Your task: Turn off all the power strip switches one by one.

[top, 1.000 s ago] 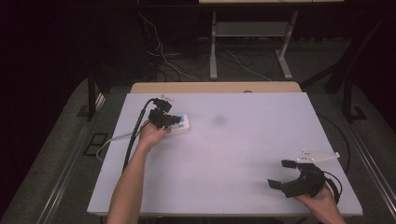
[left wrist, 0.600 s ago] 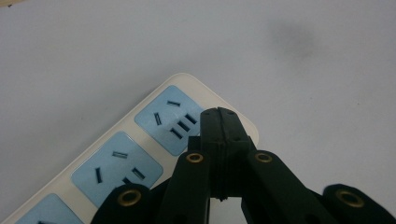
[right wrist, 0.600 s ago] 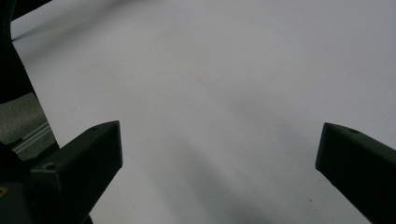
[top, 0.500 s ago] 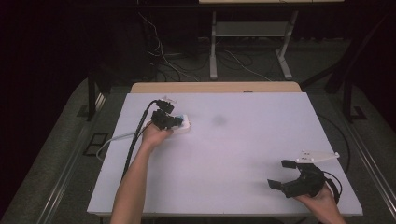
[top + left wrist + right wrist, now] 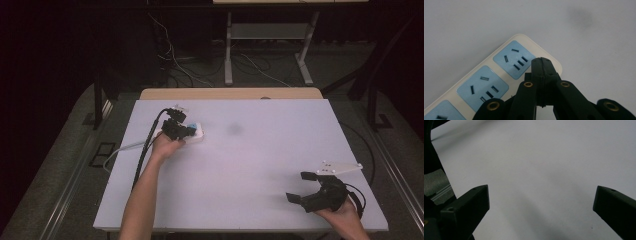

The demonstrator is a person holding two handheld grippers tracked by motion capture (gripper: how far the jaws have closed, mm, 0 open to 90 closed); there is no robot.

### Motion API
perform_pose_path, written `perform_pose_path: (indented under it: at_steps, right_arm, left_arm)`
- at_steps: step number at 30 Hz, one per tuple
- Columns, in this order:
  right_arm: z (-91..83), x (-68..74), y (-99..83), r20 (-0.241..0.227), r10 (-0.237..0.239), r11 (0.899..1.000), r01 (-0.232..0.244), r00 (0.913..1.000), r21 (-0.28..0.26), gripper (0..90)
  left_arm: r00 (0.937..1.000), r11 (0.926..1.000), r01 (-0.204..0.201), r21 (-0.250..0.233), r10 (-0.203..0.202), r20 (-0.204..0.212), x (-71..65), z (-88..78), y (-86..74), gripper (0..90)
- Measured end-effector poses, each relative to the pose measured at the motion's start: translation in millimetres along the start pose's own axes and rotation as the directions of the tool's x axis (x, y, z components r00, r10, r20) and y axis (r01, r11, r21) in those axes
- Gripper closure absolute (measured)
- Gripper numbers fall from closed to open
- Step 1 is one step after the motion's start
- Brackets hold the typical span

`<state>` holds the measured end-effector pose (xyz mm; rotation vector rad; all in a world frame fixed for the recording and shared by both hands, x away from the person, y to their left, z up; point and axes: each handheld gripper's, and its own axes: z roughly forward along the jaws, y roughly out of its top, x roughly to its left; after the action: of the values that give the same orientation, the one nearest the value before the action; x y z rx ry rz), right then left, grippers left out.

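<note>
The white table (image 5: 260, 165) carries just 1 object, a cream power strip (image 5: 499, 72) with blue socket faces, lying directly under and ahead of the left gripper (image 5: 541, 62), whose 2 jaws are pressed together with nothing between them, their tips poised over the strip's end just past the last socket. In the high view the strip (image 5: 196, 131) peeks out beside that gripper (image 5: 175, 127), its pale cord (image 5: 120, 150) trailing back toward the person's side. The strip looks like rigid, smooth plastic, light for its length but dragged on by the cord, so I judge it would slide before it lifts; the narrow width across the body, near an end, seems the best place to pinch, clear of the socket faces. The right gripper (image 5: 306, 187) rests well away, jaws spread wide over bare table. Against the pictures from 1 second and half a second back, both grippers and the strip sit in practically the same spots.
</note>
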<state>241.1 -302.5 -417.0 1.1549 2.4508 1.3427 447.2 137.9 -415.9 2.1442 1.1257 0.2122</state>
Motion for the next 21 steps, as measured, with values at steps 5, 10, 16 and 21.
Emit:
perform_pose_path:
  at_steps: [5, 10, 16, 21]
  right_arm:
    - [0.1, 0.3, 0.2, -0.001, -0.002, 1.0, 0.002, 1.0, 0.001, 0.5]
    - [0.1, 0.6, 0.1, -0.001, -0.004, 1.0, 0.004, 1.0, 0.003, 0.5]
    - [0.4, 0.9, 0.1, 0.0, -0.004, 1.0, 0.004, 1.0, 0.004, 0.5]
    - [0.2, 0.4, 0.2, 0.0, -0.004, 1.0, 0.004, 1.0, 0.003, 0.5]
  left_arm:
    - [0.9994, 0.9995, 0.033, 0.001, -0.033, 0.006, 0.7, 0.2, 0.2, 89.6]
    - [0.9987, 0.9987, 0.051, 0.009, -0.051, 0.003, 0.4, 1.1, 0.5, 89.7]
    - [0.9996, 0.9996, 0.025, 0.01, -0.025, -0.009, -1.2, 0.8, 0.3, 89.6]
    - [0.9987, 0.9987, 0.051, 0.007, -0.051, -0.003, -0.5, 0.9, 0.5, 89.5]
